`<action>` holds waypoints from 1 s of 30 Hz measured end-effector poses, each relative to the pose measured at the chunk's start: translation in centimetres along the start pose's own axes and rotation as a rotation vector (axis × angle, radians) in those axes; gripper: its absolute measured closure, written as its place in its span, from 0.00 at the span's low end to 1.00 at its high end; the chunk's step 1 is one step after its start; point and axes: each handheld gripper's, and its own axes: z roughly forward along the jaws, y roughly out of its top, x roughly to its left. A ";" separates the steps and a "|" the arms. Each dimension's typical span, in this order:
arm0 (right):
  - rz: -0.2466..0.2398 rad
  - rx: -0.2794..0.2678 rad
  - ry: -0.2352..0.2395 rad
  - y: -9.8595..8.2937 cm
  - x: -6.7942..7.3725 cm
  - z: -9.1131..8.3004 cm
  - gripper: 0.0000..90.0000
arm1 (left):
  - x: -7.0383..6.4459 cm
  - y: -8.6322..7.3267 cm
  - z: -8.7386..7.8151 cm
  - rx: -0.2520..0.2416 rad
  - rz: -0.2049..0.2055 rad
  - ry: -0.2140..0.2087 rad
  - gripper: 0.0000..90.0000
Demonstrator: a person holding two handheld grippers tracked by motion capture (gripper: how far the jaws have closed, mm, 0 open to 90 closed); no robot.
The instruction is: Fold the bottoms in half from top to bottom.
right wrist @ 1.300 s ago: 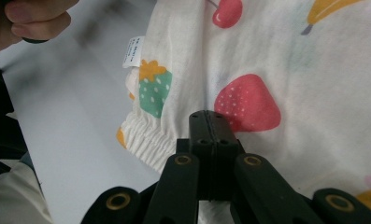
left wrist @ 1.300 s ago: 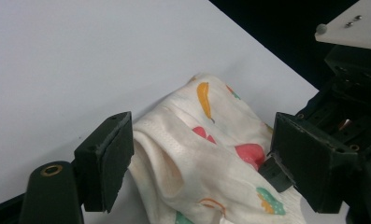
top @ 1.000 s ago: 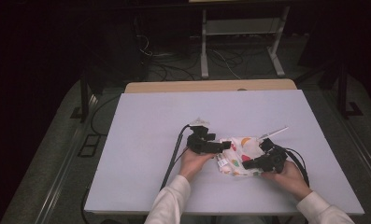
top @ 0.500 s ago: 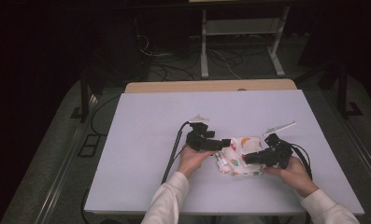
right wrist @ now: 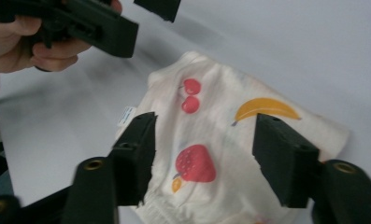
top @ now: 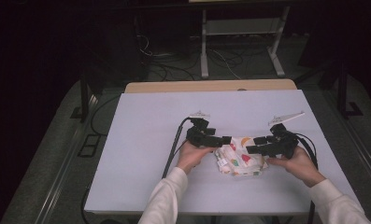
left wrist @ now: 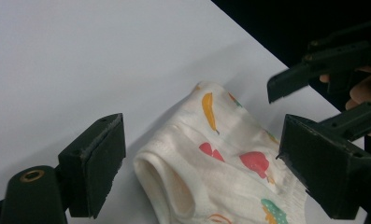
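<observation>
A small folded white cloth (top: 239, 161) printed with fruit lies on the white table (top: 141, 140) between my two hands. In the left gripper view the cloth (left wrist: 220, 158) sits between the wide-apart jaws of my left gripper (left wrist: 202, 163), which is open with nothing held. My left gripper (top: 223, 140) hovers at the cloth's far left corner. My right gripper (top: 254, 145) is at the cloth's right side, also open. In the right gripper view its jaws straddle the cloth (right wrist: 211, 116) above the strawberry print, right gripper (right wrist: 204, 158) not touching that I can see.
The table's near edge (top: 220, 212) is close behind the cloth. A wooden board edge (top: 211, 86) runs along the far side. Cables trail from both grippers; the left cable (top: 174, 144) loops across the table. Dark floor with stands lies beyond.
The right hand has shifted slightly right and away from me. The left gripper's jaws have reached a little farther over the cloth's corner. The cloth has barely moved.
</observation>
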 end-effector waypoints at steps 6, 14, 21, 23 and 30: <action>0.006 -0.015 -0.009 0.8 -1.1 -0.5 0.14 | 0.3 0.5 -0.2 0.003 0.002 0.005 0.15; 0.028 -0.019 -0.006 1.0 -3.2 -0.6 0.01 | 0.6 1.0 0.1 0.014 -0.013 -0.018 0.10; 0.060 -0.033 0.002 0.6 -5.3 0.0 0.00 | 1.2 1.1 0.9 0.043 -0.016 -0.016 0.05; 0.072 -0.041 0.007 0.6 -5.7 0.1 0.00 | 1.3 0.9 1.2 0.054 -0.013 -0.014 0.05; 0.104 -0.045 0.002 0.4 -7.2 0.9 0.00 | 1.9 0.6 1.9 0.066 -0.015 -0.003 0.05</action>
